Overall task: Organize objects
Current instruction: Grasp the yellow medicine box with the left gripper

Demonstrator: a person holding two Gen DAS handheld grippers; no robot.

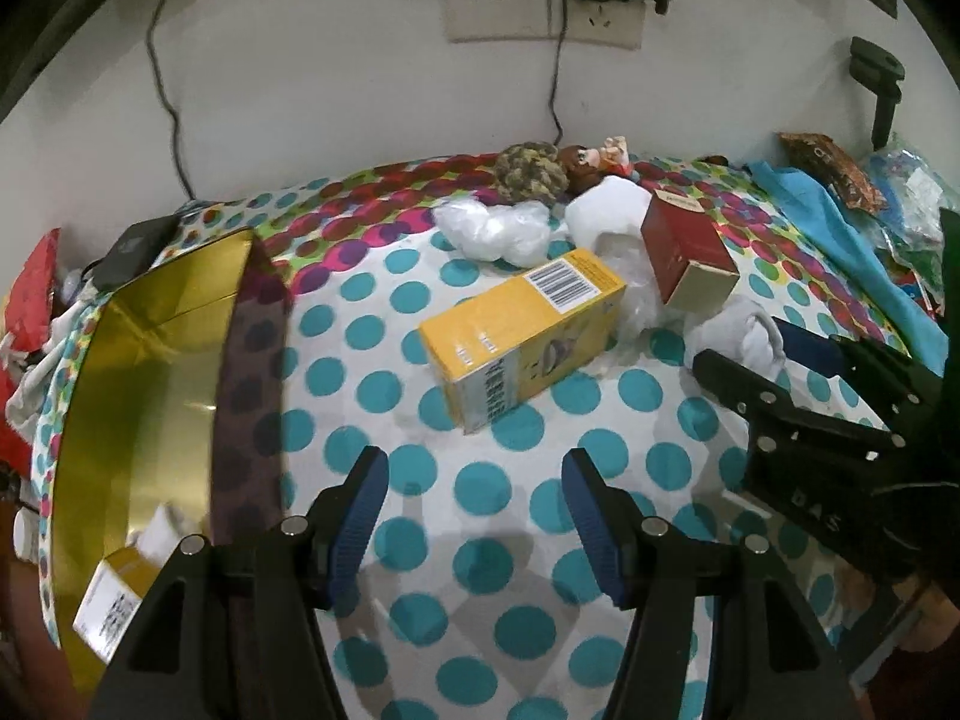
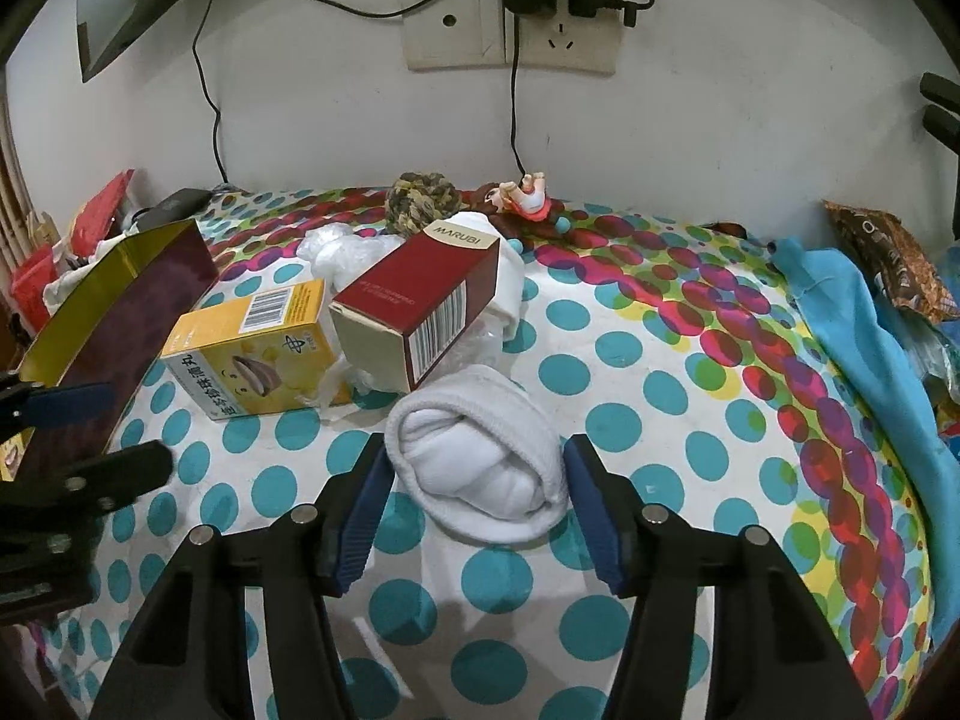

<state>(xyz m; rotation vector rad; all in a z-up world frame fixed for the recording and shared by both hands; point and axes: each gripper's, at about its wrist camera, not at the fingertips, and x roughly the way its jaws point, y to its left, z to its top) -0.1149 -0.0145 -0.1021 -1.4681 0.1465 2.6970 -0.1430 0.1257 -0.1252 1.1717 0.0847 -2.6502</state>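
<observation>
Right gripper (image 2: 474, 480) is straddling the rolled white sock (image 2: 480, 468) in the middle of the polka-dot surface (image 2: 660, 372), jaws apart and not yet clamping, while the empty, open left gripper (image 1: 474, 480) is nearing the yellow box (image 1: 522, 336); next, squeezing the sock and carrying it to the gold-lined box (image 1: 150, 360) at the left edge.

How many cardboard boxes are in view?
3: a yellow box lying on the dotted cloth, a red box leaning beside it, and a small yellow box inside the gold-lined bin. More may be hidden there.

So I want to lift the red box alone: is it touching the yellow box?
Cannot tell. In the right wrist view the red box overlaps the yellow box at one corner; no gap or contact shows plainly.
</observation>
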